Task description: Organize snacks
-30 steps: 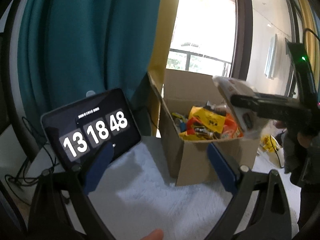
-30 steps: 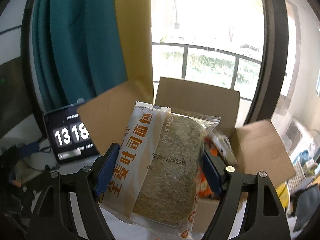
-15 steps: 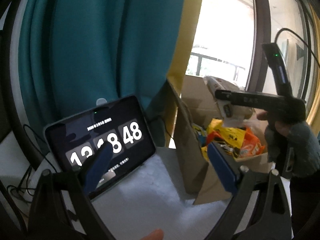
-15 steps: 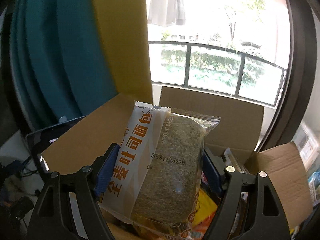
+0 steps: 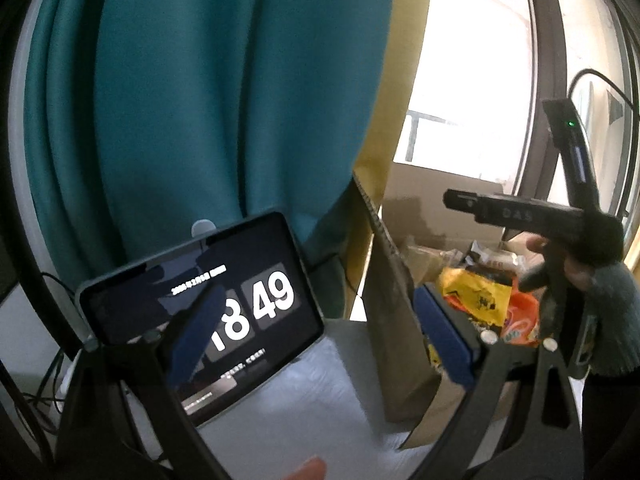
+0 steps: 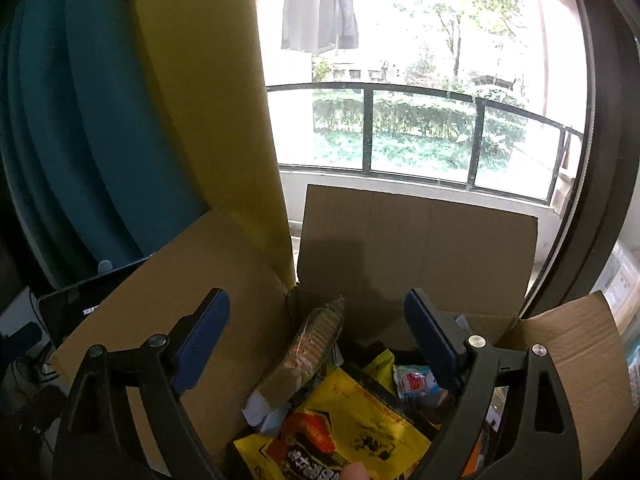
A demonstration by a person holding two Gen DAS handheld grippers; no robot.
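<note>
An open cardboard box (image 6: pixel 416 240) holds several snack packs, among them a yellow bag (image 6: pixel 360 420). A clear-wrapped pack with orange print (image 6: pixel 308 344) leans against the box's left wall, and it looks like the bread pack. My right gripper (image 6: pixel 316 300) hovers over the box, its jaws opening with nothing between them. The left wrist view shows that right gripper (image 5: pixel 454 200) side-on above the box (image 5: pixel 400 320), held by a hand in a dark sleeve (image 5: pixel 600 288). My left gripper (image 5: pixel 316 296) is open and empty, left of the box.
A tablet (image 5: pixel 200 312) showing a clock leans against the teal curtain (image 5: pixel 200 100) left of the box. A white fluffy cloth (image 5: pixel 312 412) covers the surface. Behind the box are a yellow curtain (image 6: pixel 200 100) and a window with a railing (image 6: pixel 420 136). Cables (image 5: pixel 36 396) hang at far left.
The bread pack has left my right gripper, whose jaws have widened, and it now sits in the box. The right gripper moved forward over the box. The left gripper shifted sideways.
</note>
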